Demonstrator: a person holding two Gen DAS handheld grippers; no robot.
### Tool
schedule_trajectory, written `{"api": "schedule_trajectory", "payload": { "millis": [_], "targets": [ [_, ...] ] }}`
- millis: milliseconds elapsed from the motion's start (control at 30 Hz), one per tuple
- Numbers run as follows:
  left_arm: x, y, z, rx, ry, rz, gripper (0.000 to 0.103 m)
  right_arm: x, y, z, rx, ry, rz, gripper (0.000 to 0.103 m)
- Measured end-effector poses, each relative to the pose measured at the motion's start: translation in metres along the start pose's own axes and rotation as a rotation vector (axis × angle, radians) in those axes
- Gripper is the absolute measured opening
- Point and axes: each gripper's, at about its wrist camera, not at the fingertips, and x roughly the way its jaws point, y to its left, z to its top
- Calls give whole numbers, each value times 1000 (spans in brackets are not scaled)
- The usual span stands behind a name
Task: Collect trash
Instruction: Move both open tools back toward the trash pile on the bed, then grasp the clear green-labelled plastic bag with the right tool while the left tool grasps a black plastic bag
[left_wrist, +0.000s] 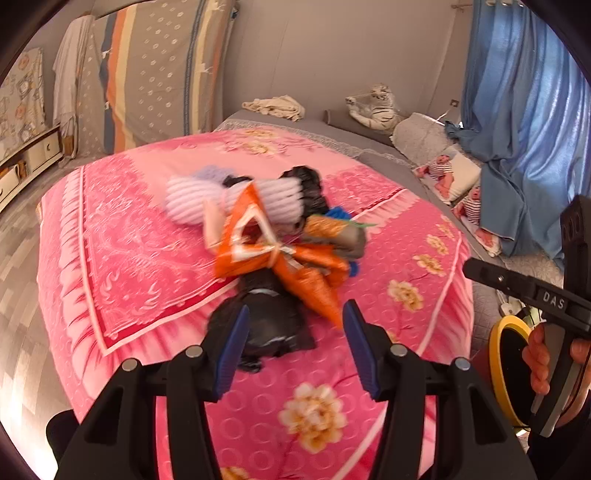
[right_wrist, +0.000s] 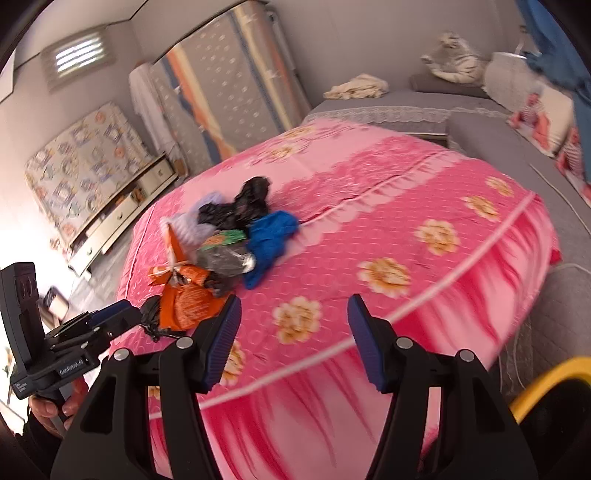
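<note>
Left wrist view: the left tool (left_wrist: 291, 343) tilts down over a pink floral bed (left_wrist: 147, 240), its jaws spread and empty, just above a trash pile (left_wrist: 280, 236) of orange, black and white bags. Right wrist view: the right tool (right_wrist: 293, 339), also spread and empty, angles down beside that pile (right_wrist: 225, 251), with a yellow-rimmed bin (right_wrist: 546, 376) at lower right.

The right gripper (left_wrist: 532, 291) reads "DAS"; the left gripper (right_wrist: 70, 363) reads "GenRobot.AI".

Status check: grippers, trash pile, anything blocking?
Left gripper open, empty, near the black bag. Right gripper open, empty. Trash pile on the bed, uncollected. Nothing blocking.
</note>
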Motion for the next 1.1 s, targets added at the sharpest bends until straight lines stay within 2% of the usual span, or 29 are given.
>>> {"api": "schedule_trajectory", "payload": {
  "millis": [267, 533, 800, 967, 1100],
  "targets": [
    [2, 20, -10, -24, 29, 25, 50, 36, 34, 14, -100, 62, 22, 56],
    [13, 30, -10, -37, 54, 31, 50, 56, 54, 32, -202, 71, 20, 56],
    [28, 29, -2, -28, 71, 21, 50, 79, 65, 49, -238, 90, 42, 60],
    [36, 26, 0, -21, 82, 9, 50, 99, 71, 50, -249, 147, 69, 60],
    [43, 26, 2, -12, 89, 1, 50, 114, 72, 51, -252, 170, 58, 60]
  ]
}}
